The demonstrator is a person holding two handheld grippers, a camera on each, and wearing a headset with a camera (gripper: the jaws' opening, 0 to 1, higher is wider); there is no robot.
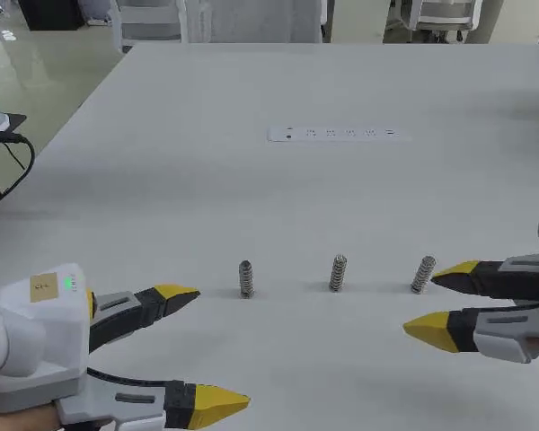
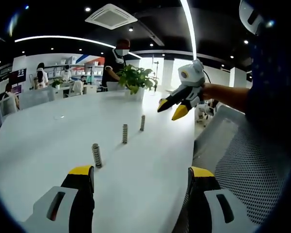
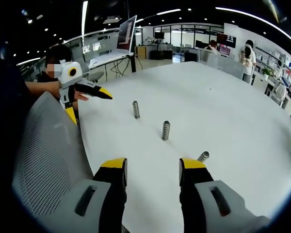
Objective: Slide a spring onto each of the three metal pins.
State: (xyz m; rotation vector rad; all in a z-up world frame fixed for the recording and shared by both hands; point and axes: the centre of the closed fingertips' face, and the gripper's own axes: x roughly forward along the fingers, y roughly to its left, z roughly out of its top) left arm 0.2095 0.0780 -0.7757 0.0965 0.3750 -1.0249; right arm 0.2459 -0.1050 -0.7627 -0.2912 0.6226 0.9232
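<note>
Standing in a row on the table (image 1: 251, 180), three springs (image 1: 338, 273) seemingly already sheathe their pins, so with left gripper (image 1: 217, 346) and right gripper (image 1: 422, 302) both agape and empty, probably only straightening the tilted rightmost spring (image 1: 422, 275) remains.

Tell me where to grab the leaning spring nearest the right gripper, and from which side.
Pinch the leaning spring across its middle coils, jaws on opposite sides. Probably come from the right of the head view, where the open right gripper sits beside it: the spring stands nearly upright with its sides free.
</note>
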